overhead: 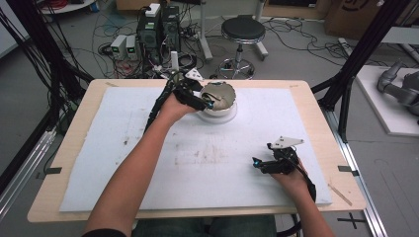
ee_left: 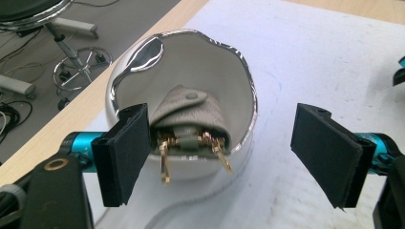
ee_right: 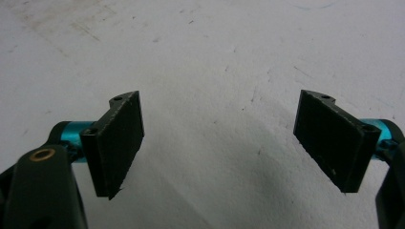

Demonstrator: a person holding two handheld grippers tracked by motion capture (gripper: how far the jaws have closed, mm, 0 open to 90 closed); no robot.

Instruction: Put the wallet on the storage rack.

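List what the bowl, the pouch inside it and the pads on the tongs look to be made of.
Bowl: probably glazed ceramic, white and glossy, with a mirror-bright silvery band along its wavy rim.
Pouch: grey-beige, matte, with a fine dotted grain like textured leather or an imitation; a snap on its flap, gold-coloured metal zip pulls hanging out.
Pads: black and dull with no shine, rubber or foam by the look.

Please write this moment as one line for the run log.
left gripper: open, at white silver-rimmed bowl | bowl: holds grey fabric pouch with gold zipper pulls | right gripper: open, over white foam mat, fingers empty
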